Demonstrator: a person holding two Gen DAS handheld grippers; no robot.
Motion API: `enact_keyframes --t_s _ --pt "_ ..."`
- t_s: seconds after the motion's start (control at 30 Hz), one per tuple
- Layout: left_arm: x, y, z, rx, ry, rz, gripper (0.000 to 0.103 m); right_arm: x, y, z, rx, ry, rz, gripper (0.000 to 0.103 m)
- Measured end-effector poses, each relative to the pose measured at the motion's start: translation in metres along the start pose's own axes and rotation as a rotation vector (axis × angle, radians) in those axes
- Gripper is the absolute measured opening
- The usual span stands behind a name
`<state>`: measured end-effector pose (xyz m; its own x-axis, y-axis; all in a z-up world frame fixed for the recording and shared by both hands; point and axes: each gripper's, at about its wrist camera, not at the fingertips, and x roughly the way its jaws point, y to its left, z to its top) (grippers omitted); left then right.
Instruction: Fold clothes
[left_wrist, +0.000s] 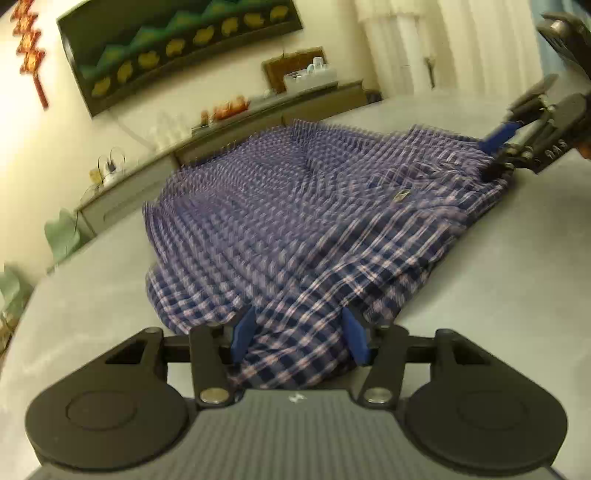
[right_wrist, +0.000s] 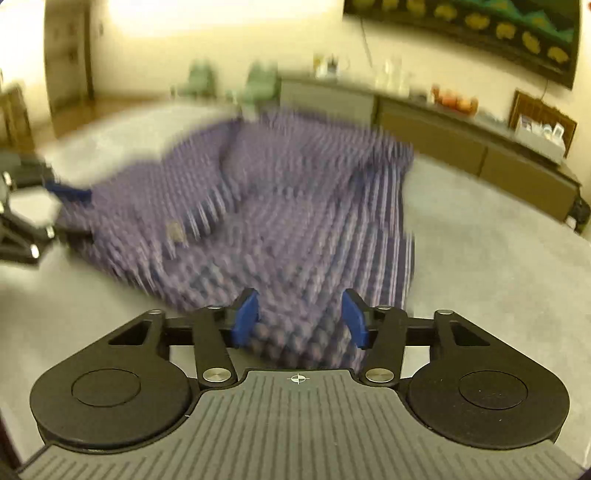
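Grey tabletop, sideboard behind. Plaid shirt bunched between fingers of left gripper and right gripper, both part-spread. Best lifted evenly, hem kept taut.

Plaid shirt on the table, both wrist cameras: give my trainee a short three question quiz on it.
1. True or false: the plaid shirt hangs on a rack.
2. What lies between the left gripper fingers? A) shirt fabric B) a towel C) nothing
3. Fill in: the right gripper has ___ between its fingers.

Key: 1 false, it lies on the grey table; 2 A; 3 shirt fabric.
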<state>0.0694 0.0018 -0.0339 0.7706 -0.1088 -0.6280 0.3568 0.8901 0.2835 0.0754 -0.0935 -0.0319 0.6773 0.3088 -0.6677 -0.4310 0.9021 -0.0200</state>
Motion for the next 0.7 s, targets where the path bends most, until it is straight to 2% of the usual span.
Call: enact_keyframes --t_s 0.03,0.1,0.13,0.2,0.23,0.3,0.37,0.4,0.47,0.5,0.53,0.57,0.63,0.7 --pt "0.0 0.004 0.002 -0.035 0.018 -0.008 0.06 0.005 -0.005 -0.004 0.022 0.026 -0.005 0.066" --pt "-0.009 -0.003 0.004 -0.004 0.002 0.01 0.058 0.007 -0.013 -0.006 0.063 0.073 -0.011 0.066" --pt "-0.015 -0.01 0.004 0.026 -0.015 0.025 0.056 -0.001 -0.011 -0.005 0.053 0.064 -0.028 0.065" --pt "-0.028 -0.015 0.003 0.076 -0.068 0.01 0.058 -0.018 -0.003 -0.006 0.018 0.031 -0.069 0.062" --pt "-0.032 -0.016 0.003 0.084 -0.078 -0.007 0.063 -0.025 0.002 -0.006 -0.014 0.01 -0.061 0.061" --pt "-0.025 -0.016 0.003 0.078 -0.066 -0.019 0.063 -0.037 0.013 -0.009 -0.089 -0.036 -0.032 0.066" --pt "-0.011 -0.005 -0.001 0.012 -0.017 -0.021 0.063 -0.036 0.022 -0.011 -0.139 -0.08 0.001 0.068" --pt "-0.006 0.002 -0.003 -0.026 0.011 -0.025 0.065 -0.032 0.02 -0.012 -0.137 -0.062 0.012 0.067" --pt "0.002 0.017 -0.007 -0.109 0.062 -0.038 0.068 -0.02 0.009 -0.013 -0.104 0.018 0.009 0.059" --pt "0.001 0.026 -0.007 -0.158 0.083 -0.054 0.067 -0.011 0.001 -0.014 -0.074 0.076 -0.007 0.064" --pt "-0.001 0.032 -0.008 -0.189 0.094 -0.062 0.063 -0.008 -0.008 -0.012 -0.028 0.113 -0.005 0.065" --pt "-0.007 0.035 -0.008 -0.206 0.09 -0.076 0.061 -0.007 -0.017 -0.009 0.022 0.146 0.001 0.065" --pt "-0.026 0.052 -0.003 -0.281 0.038 -0.127 0.061 -0.014 -0.025 -0.004 0.042 0.183 0.033 0.061" --pt "-0.041 0.077 0.007 -0.38 -0.022 -0.141 0.061 -0.034 -0.036 0.005 0.078 0.129 0.087 0.061"
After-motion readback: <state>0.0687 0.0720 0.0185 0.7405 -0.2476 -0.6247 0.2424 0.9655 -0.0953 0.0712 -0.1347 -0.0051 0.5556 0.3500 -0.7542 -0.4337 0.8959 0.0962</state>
